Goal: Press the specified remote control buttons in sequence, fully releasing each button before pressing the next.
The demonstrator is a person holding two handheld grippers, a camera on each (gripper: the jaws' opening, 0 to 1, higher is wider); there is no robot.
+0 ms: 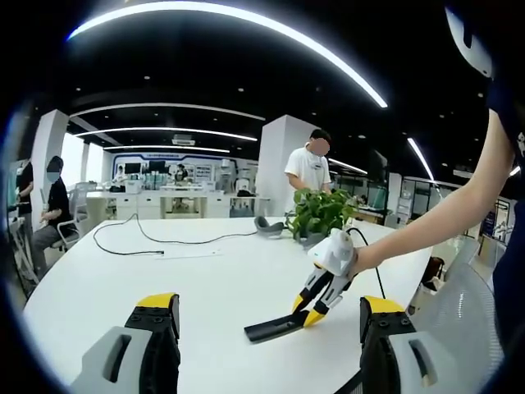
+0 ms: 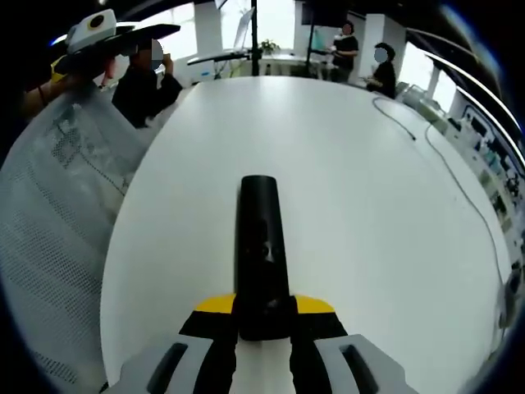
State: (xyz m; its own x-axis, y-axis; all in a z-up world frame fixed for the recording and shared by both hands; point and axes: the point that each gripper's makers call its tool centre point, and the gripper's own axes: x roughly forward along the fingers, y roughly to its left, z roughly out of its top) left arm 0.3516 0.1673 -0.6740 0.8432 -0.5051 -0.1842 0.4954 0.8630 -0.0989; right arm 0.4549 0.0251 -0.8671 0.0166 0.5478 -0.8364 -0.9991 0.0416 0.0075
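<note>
1 black remote control (image 2: 261, 246) flat on the white table (image 2: 361, 213), near its front edge, near end clamped between the jaws of the right gripper (image 2: 262, 324); left gripper (image 1: 267, 324) jaws spread wide, holding nothing, above the table short of the remote control.

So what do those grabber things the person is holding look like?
The left gripper has two chunky jaws, pale grey at the base, black further up, with yellow tips. The right gripper matches: a white body, black jaws and yellow tips, with a thin black cable trailing behind it. The person's dark sleeve shows above a bare forearm.
</note>
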